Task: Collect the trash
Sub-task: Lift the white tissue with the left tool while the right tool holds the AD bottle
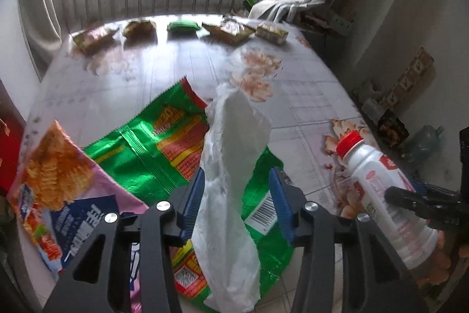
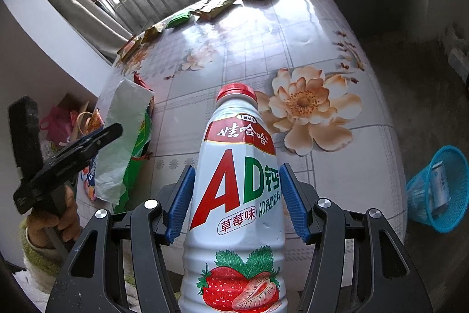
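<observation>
A white plastic bag (image 1: pixel 231 166) stands crumpled between the fingers of my left gripper (image 1: pixel 239 201), whose jaws stand apart around it. Under it lies a green snack wrapper (image 1: pixel 152 145), with a pink and orange chip bag (image 1: pixel 58 181) to its left. My right gripper (image 2: pixel 237 201) is shut on a white strawberry drink bottle with a red cap (image 2: pixel 237 181), held above the table. The bottle also shows in the left wrist view (image 1: pixel 381 189). The white bag also shows in the right wrist view (image 2: pixel 123 137).
The table has a floral cloth (image 2: pixel 307 55). Several snack packets (image 1: pixel 181 28) lie along its far edge by the railing. A blue mesh bin (image 2: pixel 439 189) with something inside stands on the floor to the right of the table.
</observation>
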The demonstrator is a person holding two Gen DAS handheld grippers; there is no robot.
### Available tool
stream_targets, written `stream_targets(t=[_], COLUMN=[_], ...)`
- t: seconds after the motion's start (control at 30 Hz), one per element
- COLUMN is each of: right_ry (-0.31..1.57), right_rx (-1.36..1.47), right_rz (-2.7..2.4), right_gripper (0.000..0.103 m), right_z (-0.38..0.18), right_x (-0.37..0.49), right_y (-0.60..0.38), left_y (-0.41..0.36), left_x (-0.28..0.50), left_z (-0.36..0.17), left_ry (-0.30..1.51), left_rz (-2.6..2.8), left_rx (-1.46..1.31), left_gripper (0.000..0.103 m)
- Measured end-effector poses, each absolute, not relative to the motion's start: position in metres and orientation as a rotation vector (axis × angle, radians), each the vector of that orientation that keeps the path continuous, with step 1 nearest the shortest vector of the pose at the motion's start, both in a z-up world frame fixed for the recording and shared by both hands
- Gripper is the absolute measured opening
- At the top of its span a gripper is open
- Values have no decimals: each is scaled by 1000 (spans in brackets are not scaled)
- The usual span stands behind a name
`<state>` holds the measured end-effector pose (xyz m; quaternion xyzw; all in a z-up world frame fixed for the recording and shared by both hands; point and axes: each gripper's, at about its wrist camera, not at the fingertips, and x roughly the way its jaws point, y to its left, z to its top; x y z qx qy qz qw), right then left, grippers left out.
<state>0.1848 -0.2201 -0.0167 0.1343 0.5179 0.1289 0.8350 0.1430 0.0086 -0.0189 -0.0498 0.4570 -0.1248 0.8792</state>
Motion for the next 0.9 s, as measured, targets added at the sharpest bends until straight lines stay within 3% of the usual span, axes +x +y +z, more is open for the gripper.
stream_targets(t=[0.13, 0.3, 0.4, 0.9], right_ry=[1106, 1108, 1106, 1036], right_rx=[295, 306, 309, 329], right_rz=[279, 284, 286, 316], right_gripper=[55, 55, 55, 55], right_z=[-20, -22, -22, -6], right_x=[188, 190, 190, 174], right_y=[-221, -223, -224, -231], left_y=[3, 2, 3, -9], left_x=[149, 150, 147, 112], left_z=[-31, -34, -29, 43], left_ry=[979, 976, 960, 788], left_rz=[-233, -206, -204, -284], left_rx=[-57, -28, -26, -7], left_gripper=[40, 12, 3, 2])
